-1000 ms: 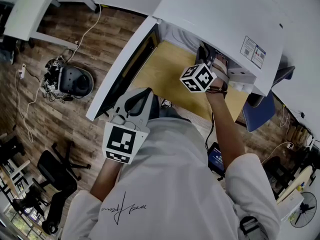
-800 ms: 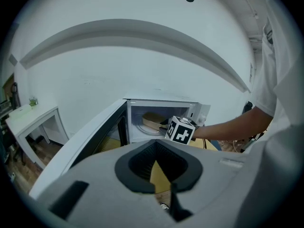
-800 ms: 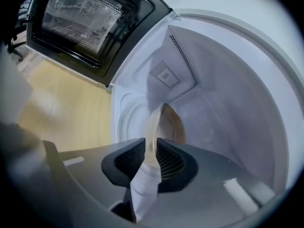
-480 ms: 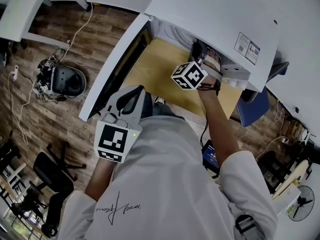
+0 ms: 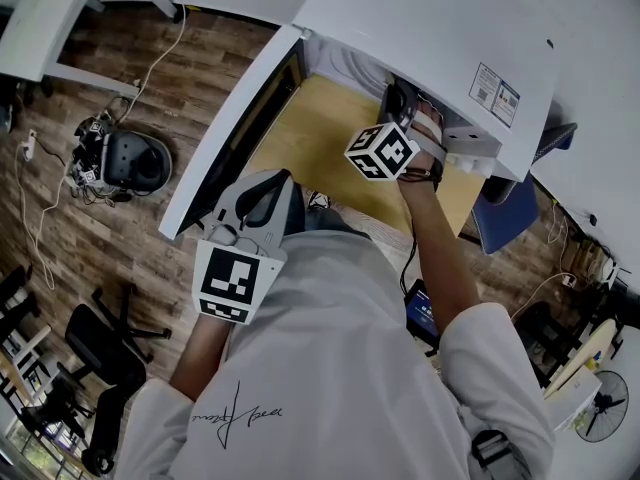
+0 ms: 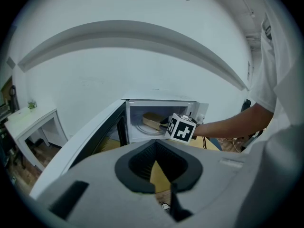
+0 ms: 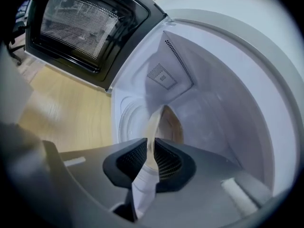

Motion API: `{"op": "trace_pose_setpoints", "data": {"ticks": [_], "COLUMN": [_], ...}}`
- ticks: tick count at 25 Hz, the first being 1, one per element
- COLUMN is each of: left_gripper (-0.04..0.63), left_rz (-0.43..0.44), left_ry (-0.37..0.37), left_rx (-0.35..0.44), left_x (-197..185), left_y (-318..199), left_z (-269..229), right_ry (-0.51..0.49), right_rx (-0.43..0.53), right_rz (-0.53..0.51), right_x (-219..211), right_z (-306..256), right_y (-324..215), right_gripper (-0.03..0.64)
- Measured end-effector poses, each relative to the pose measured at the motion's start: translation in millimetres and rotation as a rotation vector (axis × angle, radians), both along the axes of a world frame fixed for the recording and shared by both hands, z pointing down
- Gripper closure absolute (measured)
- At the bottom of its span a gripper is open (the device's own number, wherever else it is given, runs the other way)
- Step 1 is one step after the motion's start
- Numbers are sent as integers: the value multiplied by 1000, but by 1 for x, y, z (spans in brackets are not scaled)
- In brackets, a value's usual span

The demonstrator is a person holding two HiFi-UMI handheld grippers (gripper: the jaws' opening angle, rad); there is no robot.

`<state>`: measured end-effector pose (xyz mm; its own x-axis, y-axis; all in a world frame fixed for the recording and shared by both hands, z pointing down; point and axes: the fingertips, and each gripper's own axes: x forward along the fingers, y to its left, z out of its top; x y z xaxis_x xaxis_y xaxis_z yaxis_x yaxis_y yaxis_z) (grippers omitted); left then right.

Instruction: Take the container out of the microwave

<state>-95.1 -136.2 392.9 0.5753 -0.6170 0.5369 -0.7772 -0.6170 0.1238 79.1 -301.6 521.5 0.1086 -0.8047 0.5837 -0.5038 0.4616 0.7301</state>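
**Grip closes on container (image 7: 153,122) inside open microwave (image 5: 430,38)**

Out in front of the microwave, close to the person's body, the left gripper (image 6: 156,165) hangs idle, jaws apart with nothing between them. It appears to be held back to leave the microwave's opening free for the other hand. Just beyond it, the microwave's door (image 5: 225,133) stands swung wide to the left of the cavity, out over the wooden worktop (image 5: 320,153), giving a free path in and out.

Past the door's line, the right gripper (image 7: 151,156) reaches into the mouth of the microwave on an outstretched forearm (image 5: 440,258), angled downward. Its jaws have just been closing and are pinched, roughly half shut, on the container's thin pale rim, with the wall sandwiched between the two pads. This edge hold seems chosen because the container looks too wide to span whole.

The container sits on the turntable (image 6: 148,130) in the microwave's cavity, directly ahead of the right gripper and in contact with its pads. Its tan body stretches away from the jaws toward the microwave's back wall. Whether it has lifted clear of the turntable cannot be told. On this evidence the grasp is made, and the lift out through the microwave's front is not yet done.
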Motion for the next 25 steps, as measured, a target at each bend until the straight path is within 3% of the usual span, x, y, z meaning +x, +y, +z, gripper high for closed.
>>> {"op": "trace_pose_setpoints", "data": {"ticks": [25], "left_gripper": [603], "left_rz": [0], "left_ry": [33], "left_rx": [22], "left_x": [6], "left_y": [8], "left_z": [-9], "right_ry": [-100], "right_rx": [-18], "right_rz": [7], "right_x": [-4], "right_z": [-12], "right_y": [21], "right_gripper": [558]}}
